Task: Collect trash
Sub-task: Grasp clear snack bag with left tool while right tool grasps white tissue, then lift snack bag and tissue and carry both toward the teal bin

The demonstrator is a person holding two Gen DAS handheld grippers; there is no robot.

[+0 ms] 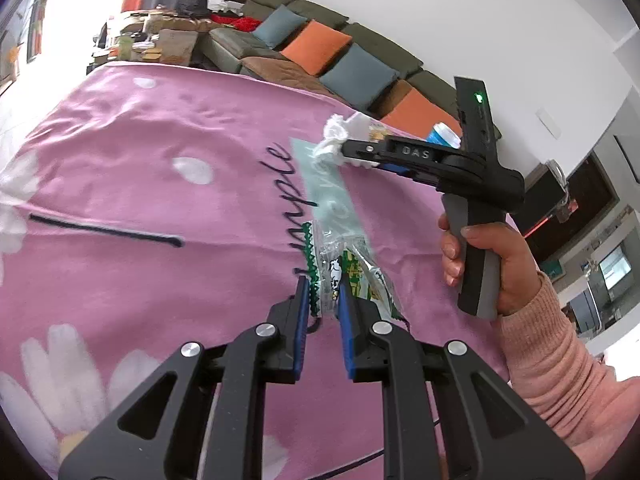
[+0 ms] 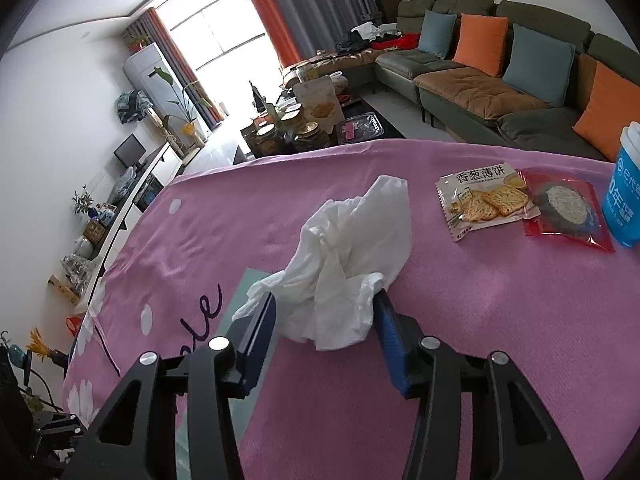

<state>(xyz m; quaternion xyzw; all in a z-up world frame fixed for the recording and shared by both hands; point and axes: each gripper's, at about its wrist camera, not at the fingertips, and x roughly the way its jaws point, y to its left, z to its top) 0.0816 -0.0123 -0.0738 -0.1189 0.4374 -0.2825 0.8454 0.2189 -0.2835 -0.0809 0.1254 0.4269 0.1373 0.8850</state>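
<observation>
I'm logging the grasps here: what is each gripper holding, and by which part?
Left gripper: clear snack wrapper, pinched at its near end. Right gripper: crumpled white tissue, its lower bunch between the fingers.

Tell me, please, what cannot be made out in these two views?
- Blue cup: cut off by the right wrist view's edge; in the left wrist view the right claw hides most of it.
- Snack wrapper print: crumpled in the left claw, unreadable.
- Tissue underside: hidden by its own folds.

Home living room, sectional sofa (image 2: 472, 80) (bright cushions), curtained window (image 2: 224, 32)
</observation>
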